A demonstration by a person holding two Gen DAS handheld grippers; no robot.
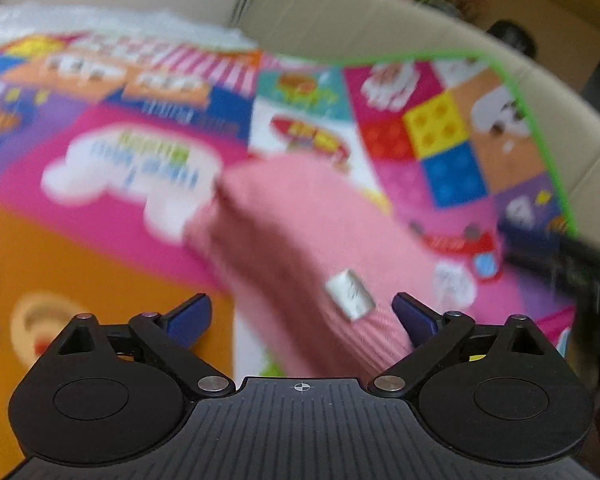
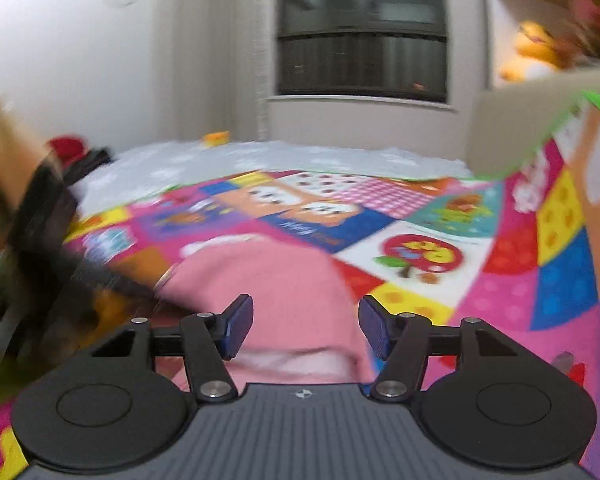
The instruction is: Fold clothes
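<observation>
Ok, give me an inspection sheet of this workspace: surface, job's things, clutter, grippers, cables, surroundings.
Surface: a colourful play mat with a green edge, one side curled up against a beige sofa.
Job's things: a pink garment lies bunched on the mat, a white tag showing; both views are blurred.
Clutter: a dark blurred object at the left of the right wrist view, too blurred to name; a small yellow thing on the white cover beyond the mat.
Grippers: left gripper open, garment between its fingers; right gripper open over the garment.
Cables: nothing seen.
Surroundings: white wall, dark window, yellow plush toy.
</observation>
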